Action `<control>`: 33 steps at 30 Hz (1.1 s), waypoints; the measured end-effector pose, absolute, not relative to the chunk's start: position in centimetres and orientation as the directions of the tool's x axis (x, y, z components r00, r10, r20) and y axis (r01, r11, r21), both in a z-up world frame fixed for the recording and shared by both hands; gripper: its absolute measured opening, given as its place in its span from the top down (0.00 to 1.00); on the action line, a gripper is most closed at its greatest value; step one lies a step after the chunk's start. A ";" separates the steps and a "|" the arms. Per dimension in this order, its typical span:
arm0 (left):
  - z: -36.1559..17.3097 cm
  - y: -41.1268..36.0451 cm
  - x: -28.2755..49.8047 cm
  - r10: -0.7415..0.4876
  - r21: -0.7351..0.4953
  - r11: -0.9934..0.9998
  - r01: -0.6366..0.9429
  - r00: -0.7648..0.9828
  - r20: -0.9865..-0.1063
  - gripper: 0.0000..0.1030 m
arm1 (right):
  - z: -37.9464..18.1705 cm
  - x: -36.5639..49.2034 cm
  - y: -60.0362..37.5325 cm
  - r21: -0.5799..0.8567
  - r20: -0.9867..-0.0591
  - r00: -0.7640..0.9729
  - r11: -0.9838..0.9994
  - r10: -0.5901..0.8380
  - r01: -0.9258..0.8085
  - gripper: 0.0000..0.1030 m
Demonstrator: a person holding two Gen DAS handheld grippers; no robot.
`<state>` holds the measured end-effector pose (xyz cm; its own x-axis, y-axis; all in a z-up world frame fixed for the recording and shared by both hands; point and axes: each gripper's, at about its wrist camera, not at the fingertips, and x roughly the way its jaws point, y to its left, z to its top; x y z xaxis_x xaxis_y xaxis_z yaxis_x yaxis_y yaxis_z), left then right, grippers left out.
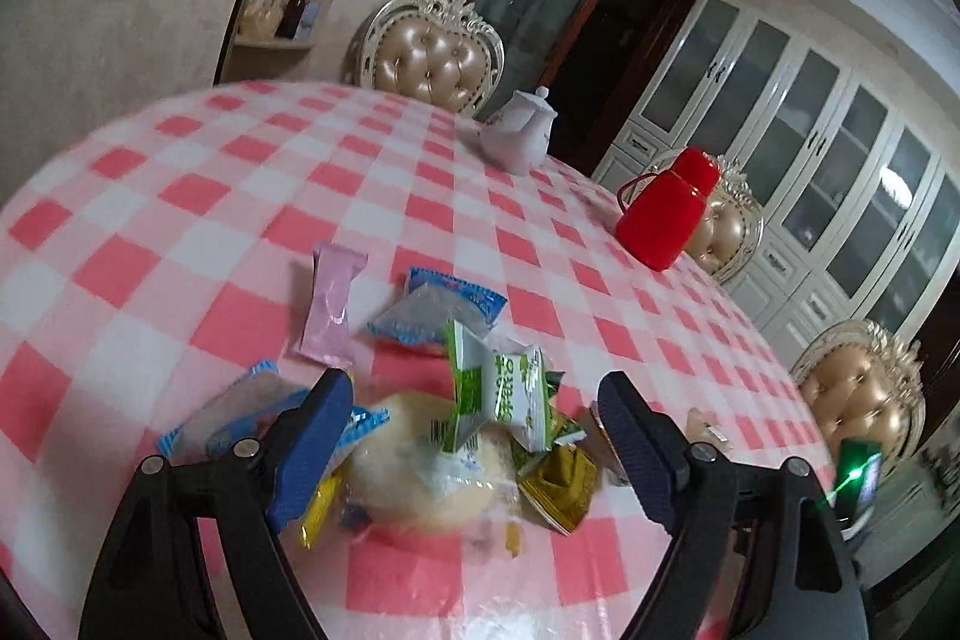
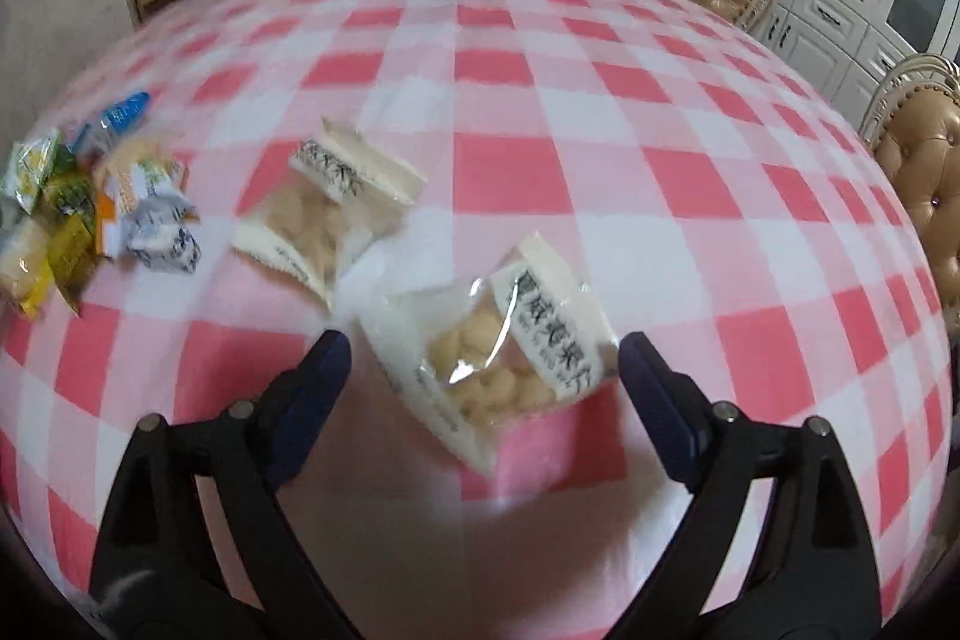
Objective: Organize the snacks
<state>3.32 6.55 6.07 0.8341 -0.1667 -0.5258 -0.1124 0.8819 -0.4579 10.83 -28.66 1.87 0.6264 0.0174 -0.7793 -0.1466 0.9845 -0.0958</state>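
Right wrist view takes in the round table under its pink-and-white checked cloth, with two matching clear packets of pale puffed snacks set apart from the rest: the far packet lies flat, and the near packet sits between the spread fingers of the right gripper, tilted and blurred, with neither pad touching it. That gripper stands wide open and holds nothing. Judging by this, one like-with-like group has been started on the right side of the table, and the near packet looks freshly placed or dropped there.

Most of the work seems left. At the left edge of this view the mixed heap shows only as a jumble of wrappers.

Left wrist view shows that heap properly: a large clear-wrapped bun, a green-and-white packet standing on it, a gold wrapper, blue-edged packets, and a pink packet lying a little apart. The left gripper hovers over the bun, jaws well open, gripping nothing. The two sorted packets are not visible from here.

Both views catch the red flask and white teapot at the far side.
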 end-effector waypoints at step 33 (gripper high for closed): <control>3.2 -19.2 15.0 -0.282 -0.135 0.953 0.271 0.631 -0.723 0.17 | 5.9 10.2 -38.0 0.309 -0.618 0.778 0.945 0.115 0.106 0.65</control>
<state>14.99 -19.23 3.20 0.6309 -0.2816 -0.7229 0.2706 0.9532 -0.1352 10.15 -38.02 5.86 0.7781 0.1146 -0.6176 0.1064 0.9449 0.3094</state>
